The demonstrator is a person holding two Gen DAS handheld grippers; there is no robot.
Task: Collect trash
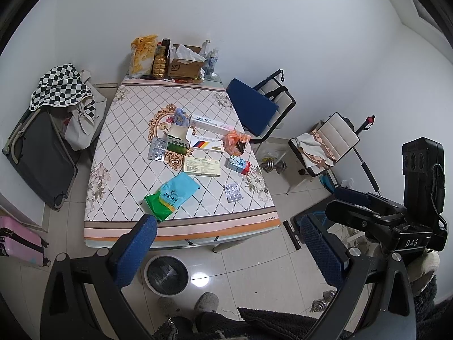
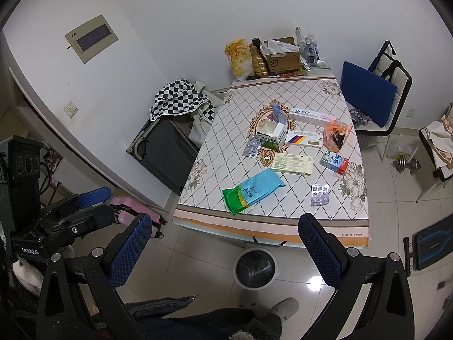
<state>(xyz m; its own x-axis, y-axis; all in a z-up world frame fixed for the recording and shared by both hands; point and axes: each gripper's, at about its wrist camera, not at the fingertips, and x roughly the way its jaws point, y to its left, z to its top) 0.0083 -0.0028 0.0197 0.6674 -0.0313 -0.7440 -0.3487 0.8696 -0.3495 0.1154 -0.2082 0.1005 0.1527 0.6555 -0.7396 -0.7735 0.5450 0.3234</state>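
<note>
both sets of jaws are held wide and empty short of the bench (image 1: 181, 226). the rice bag (image 1: 170, 197) lies nearest, above the bin (image 1: 167, 274). flat blister packs (image 2: 320, 194) could be missed or slid off.

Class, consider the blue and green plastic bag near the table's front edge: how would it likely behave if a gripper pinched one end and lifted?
The blue and green bag lies flat and crumpled, so it is probably nearly empty, light and floppy, sagging when lifted. Its glossy film may slip between the pads. Pushed, it would likely slide on the tablecloth rather than roll.
</note>
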